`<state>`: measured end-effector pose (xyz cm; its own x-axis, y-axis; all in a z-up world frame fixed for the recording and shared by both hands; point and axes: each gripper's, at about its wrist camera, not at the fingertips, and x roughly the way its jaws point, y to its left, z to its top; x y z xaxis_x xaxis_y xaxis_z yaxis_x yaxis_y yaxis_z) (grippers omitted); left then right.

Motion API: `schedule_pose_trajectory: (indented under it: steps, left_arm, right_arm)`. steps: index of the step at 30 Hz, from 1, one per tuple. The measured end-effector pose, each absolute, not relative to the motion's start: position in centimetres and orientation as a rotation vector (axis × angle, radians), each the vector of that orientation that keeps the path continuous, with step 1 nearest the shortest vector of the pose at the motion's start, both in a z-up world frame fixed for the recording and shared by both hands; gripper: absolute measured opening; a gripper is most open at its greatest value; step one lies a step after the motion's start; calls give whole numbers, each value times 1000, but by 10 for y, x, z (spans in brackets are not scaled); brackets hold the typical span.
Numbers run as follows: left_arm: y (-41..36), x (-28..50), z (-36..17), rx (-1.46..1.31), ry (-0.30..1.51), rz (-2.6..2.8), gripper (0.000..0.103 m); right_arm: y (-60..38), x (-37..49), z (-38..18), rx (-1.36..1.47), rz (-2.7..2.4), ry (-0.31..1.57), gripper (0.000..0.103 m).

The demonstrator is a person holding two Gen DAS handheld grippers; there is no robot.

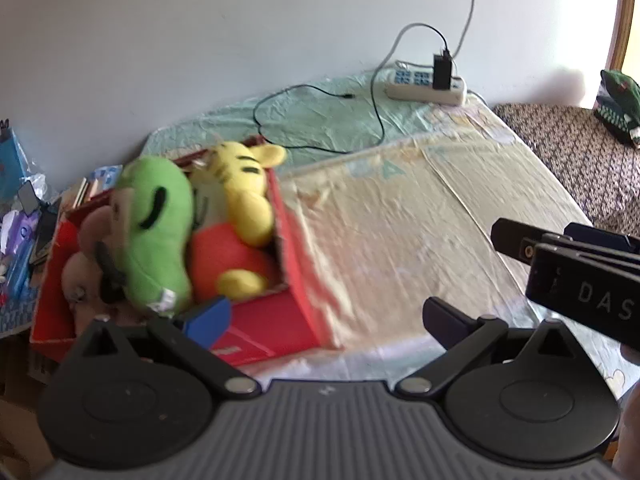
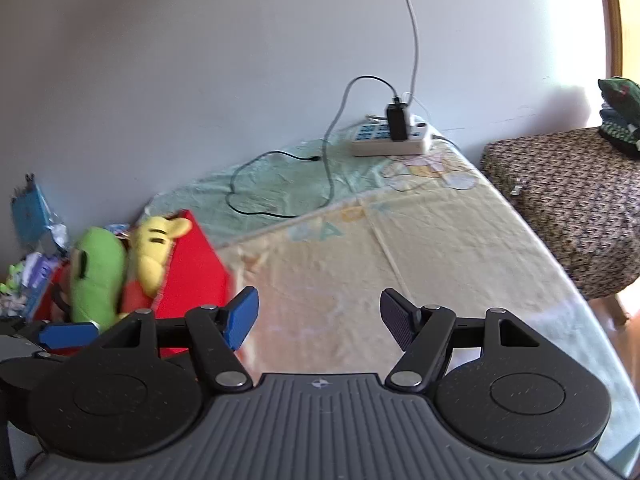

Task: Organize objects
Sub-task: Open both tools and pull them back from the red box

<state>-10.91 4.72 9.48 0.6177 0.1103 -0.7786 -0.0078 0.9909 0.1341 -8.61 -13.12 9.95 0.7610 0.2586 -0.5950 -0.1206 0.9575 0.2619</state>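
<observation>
A white power strip (image 1: 426,85) with a black charger (image 1: 442,69) plugged in lies by the wall on the sheet (image 1: 400,216). A black cable (image 1: 316,120) loops nearby. A patterned seat (image 2: 560,200) stands right.

We see the pinkish-brown plush (image 1: 86,248) only in part, because the green plush (image 1: 156,232) covers it. The print on the red box (image 1: 276,328) is too blurred for reading. The right edge cuts the green dinosaur toy (image 1: 620,100), and the clutter (image 1: 20,216) at left stays unclear
</observation>
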Motion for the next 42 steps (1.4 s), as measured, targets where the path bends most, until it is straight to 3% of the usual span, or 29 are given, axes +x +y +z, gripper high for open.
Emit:
schedule_pose_trajectory:
  steps: [19,24,42]
  left_arm:
    - [11,-107,62,147,1021,118,103]
    - [14,-108,59,135,1031,150,103]
    - [32,-118,62,98,1015,248,103]
  right_arm:
    - [-163,-83,77,136,103,772,70]
    - [-159,-82,76,113,108,783,79]
    - [-136,-70,74,71,179,851,80]
